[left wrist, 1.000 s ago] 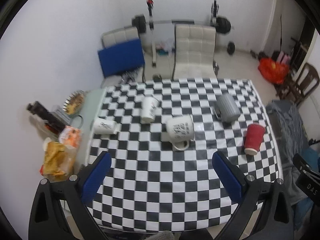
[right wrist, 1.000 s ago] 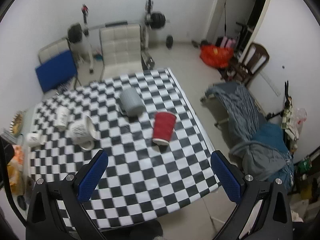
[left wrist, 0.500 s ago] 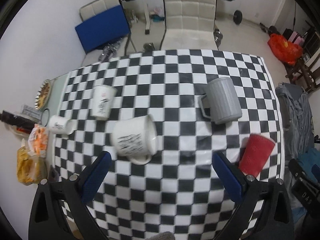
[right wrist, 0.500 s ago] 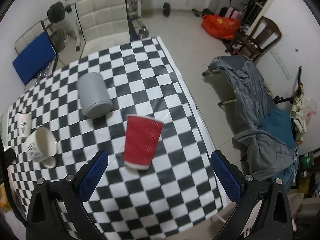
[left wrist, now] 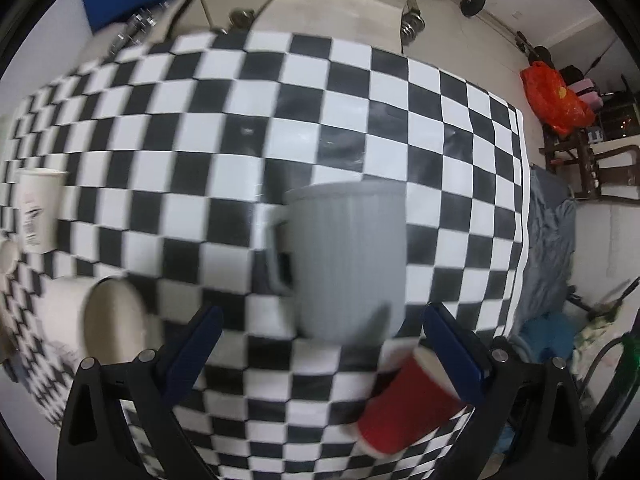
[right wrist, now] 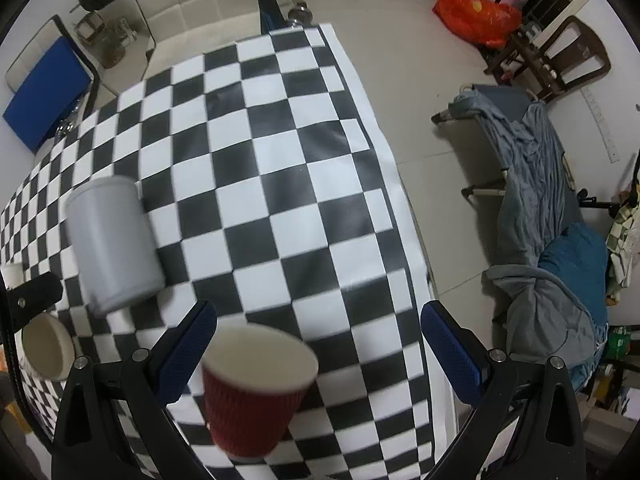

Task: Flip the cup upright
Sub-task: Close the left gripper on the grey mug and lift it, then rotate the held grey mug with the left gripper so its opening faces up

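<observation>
A grey ribbed mug (left wrist: 348,260) lies on its side on the checkered table (left wrist: 280,92), handle to the left, just ahead of my open left gripper (left wrist: 320,340). It also shows in the right wrist view (right wrist: 112,244). A red paper cup (right wrist: 252,392) lies tipped with its white mouth facing the right wrist camera, between the fingers of my open right gripper (right wrist: 320,344). The red cup also shows in the left wrist view (left wrist: 404,408), low right. Neither gripper holds anything.
A large white mug (left wrist: 100,320) lies on its side at the left, with a white paper cup (left wrist: 36,208) beyond it. The table's right edge (right wrist: 400,200) drops to the floor. A cot with grey clothes (right wrist: 540,200), an orange bag (right wrist: 476,12) and chairs stand around.
Both grippers have moved down and forward toward the table. The grey mug now fills the left view and the red cup sits between the right fingers. Both stay open.
</observation>
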A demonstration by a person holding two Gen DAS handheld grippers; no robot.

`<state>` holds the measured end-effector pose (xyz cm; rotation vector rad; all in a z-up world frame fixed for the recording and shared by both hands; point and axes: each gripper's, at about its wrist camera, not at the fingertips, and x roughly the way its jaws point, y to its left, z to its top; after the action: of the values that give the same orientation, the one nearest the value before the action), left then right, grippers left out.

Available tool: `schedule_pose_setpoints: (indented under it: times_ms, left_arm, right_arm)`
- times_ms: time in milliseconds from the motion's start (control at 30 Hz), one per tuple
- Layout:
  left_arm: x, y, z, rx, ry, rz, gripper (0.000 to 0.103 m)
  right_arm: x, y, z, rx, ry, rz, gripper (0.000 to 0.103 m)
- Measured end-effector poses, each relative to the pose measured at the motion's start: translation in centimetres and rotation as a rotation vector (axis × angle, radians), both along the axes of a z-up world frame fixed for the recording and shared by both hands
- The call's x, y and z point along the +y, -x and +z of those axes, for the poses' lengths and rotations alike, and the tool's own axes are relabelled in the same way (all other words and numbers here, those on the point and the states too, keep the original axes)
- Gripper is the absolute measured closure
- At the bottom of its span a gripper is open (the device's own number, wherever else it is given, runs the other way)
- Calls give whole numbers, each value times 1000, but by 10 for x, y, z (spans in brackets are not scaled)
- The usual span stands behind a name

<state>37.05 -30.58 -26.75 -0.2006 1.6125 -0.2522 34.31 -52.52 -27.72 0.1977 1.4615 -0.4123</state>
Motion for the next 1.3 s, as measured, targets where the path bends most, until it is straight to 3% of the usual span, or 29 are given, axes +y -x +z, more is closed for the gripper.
schedule_pose_setpoints:
  times_ms: [333,400,467,800,1067,1300]
  left_arm:
    - [-12,-25,-24,12,-70,-60,2]
    - [-12,-25,-23,5,-93,-91,14]
    - [-11,-26,-19,14,-83,-100,20]
    - [-4,-25,43,-120,-147,-173,21]
    - [17,-2,125,-231,-128,-203,21]
    - [30,41,138,-300,-96,-218,21]
  right_arm:
    - [-19,-28,-45,77,-43,-5,0]
    - [-21,-30,-51,90,-54,-5,0]
    - [-21,-31,-54,104,-60,-6,0]
    - [-17,-35,-63,127,-107,12,0]
    - [-1,-30,-32,85,-90,9,0]
    - [29,-6,18,22,-59,28,0]
